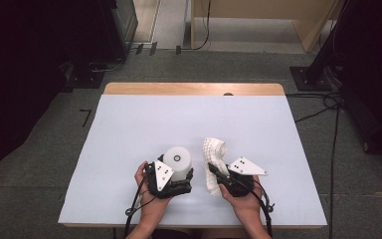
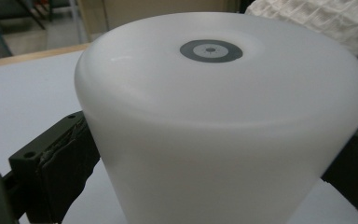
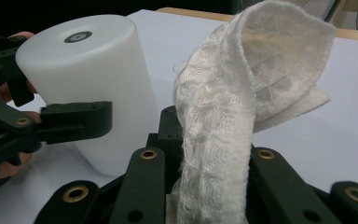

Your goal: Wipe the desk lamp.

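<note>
The left gripper (image 1: 178, 178) clamps the white, translucent plastic cylinder (image 1: 178, 162) (a grey ring marks its top), standing on the pale blue table (image 1: 129, 129). Just beside it, the right gripper (image 1: 218, 175) pinches a white waffle-weave cloth (image 1: 214, 152), which arches upward.

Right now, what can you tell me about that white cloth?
The white cloth looks like a waffle-textured woven rag, soft and crumpled. The right gripper is shut on its lower part, so it stands up and folds over at the top. It is held beside the white cylinder; whether they touch is unclear.
</note>
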`<act>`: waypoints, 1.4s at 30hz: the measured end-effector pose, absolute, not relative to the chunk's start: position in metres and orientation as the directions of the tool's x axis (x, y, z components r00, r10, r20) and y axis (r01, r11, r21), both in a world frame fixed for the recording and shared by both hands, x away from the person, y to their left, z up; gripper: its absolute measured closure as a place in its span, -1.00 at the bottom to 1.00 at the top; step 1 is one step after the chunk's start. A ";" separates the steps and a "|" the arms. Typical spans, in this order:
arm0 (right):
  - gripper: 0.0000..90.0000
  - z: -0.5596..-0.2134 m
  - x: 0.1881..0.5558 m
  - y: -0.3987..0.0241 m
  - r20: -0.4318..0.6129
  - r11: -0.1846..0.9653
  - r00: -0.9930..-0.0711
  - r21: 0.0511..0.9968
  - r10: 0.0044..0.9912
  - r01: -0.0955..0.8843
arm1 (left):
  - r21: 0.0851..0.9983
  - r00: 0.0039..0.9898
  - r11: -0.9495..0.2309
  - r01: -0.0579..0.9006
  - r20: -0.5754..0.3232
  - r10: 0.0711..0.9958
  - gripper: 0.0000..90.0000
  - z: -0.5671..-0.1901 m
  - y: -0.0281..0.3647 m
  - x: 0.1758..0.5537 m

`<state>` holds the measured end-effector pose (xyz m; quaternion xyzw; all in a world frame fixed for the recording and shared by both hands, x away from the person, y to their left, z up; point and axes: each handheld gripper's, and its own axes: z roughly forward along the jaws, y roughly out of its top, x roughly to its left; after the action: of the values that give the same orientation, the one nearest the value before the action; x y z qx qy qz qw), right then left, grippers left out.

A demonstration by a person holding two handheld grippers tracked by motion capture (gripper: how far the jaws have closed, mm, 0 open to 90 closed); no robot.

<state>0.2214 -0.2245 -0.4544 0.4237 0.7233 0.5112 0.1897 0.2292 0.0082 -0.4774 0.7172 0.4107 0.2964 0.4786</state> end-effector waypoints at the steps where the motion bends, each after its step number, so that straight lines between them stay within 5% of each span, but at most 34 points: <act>1: 0.68 -0.455 0.221 -0.224 0.156 0.121 -0.569 0.900 0.807 0.419 | 0.928 0.487 -0.206 0.311 0.030 0.873 -0.99 -0.478 0.008 0.230; 5: 0.68 -0.456 0.221 -0.222 0.154 0.128 -0.572 0.898 0.806 0.422 | 0.931 0.496 -0.198 0.307 0.021 0.868 -0.81 -0.478 0.011 0.231; 15: 0.68 -0.449 0.215 -0.213 0.143 0.137 -0.604 0.909 0.784 0.393 | 0.958 0.703 -0.126 0.256 -0.095 0.705 -0.81 -0.451 0.048 0.245; 21: 0.68 -0.444 0.209 -0.202 0.129 0.148 -0.639 0.921 0.759 0.362 | 0.966 0.763 -0.144 0.216 -0.075 0.642 -0.80 -0.444 0.051 0.243; 35: 0.68 -0.420 0.203 -0.209 0.098 0.120 -0.663 0.954 0.743 0.276 | 0.944 0.802 -0.237 0.228 -0.044 0.595 -0.80 -0.455 0.031 0.241; 42: 0.68 -0.444 0.211 -0.203 0.113 0.178 -0.665 0.919 0.739 0.353 | 0.953 0.789 -0.204 0.225 -0.056 0.612 -0.80 -0.448 0.040 0.245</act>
<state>0.2113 -0.2032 -0.4435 0.3663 0.7452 0.5264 0.1830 0.2445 0.0397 -0.4481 0.7568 0.2764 0.1703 0.5673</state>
